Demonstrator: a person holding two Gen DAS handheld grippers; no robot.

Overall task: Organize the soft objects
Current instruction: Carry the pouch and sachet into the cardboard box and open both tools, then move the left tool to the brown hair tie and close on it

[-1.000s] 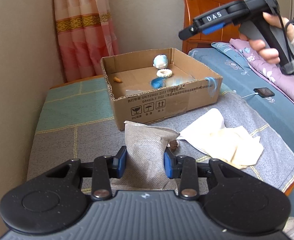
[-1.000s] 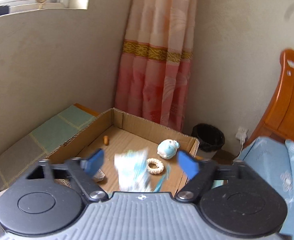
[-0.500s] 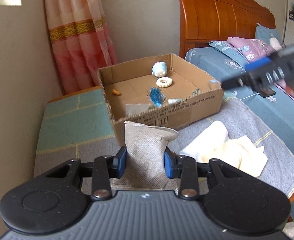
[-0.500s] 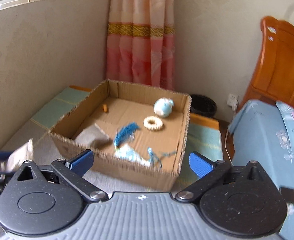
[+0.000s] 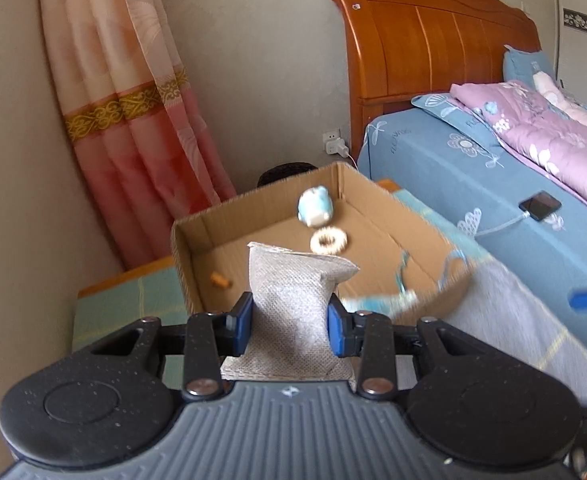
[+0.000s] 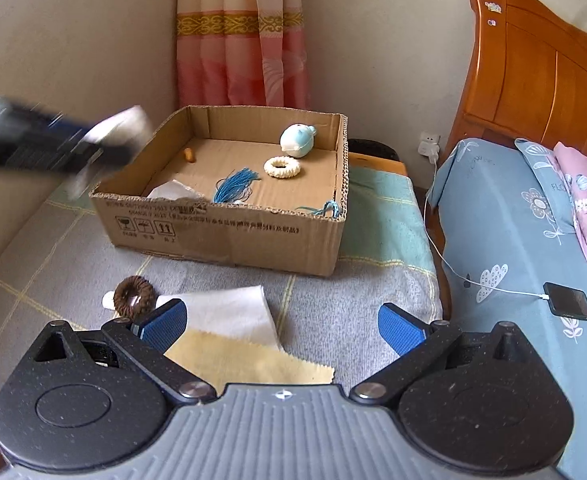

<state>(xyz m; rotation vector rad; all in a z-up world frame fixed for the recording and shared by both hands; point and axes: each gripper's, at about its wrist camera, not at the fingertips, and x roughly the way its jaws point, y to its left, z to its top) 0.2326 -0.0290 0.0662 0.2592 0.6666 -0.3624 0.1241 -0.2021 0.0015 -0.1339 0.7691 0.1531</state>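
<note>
My left gripper (image 5: 289,318) is shut on a grey fabric pouch (image 5: 293,280) and holds it upright over the near wall of the open cardboard box (image 5: 189,264). In the right wrist view that gripper shows as a dark blur (image 6: 53,148) at the box's left corner. Inside the box (image 6: 229,236) lie a blue plush (image 6: 297,142), a white ring (image 6: 281,167) and a blue tassel (image 6: 235,186). My right gripper (image 6: 281,324) stands wide open and empty, low over a white cloth (image 6: 233,312) and a yellow cloth (image 6: 245,360).
A brown scrunchie (image 6: 134,296) lies on a small white thing left of the cloths. The box stands on a checked grey blanket (image 6: 353,300). A bed with a phone (image 6: 567,300) on charge runs along the right. A wall closes the left side.
The left gripper has carried the pouch up and forward to the box's edge. The right gripper let the blue tasselled thing drop into the box, opened fully, then drew back and down over the cloths.
</note>
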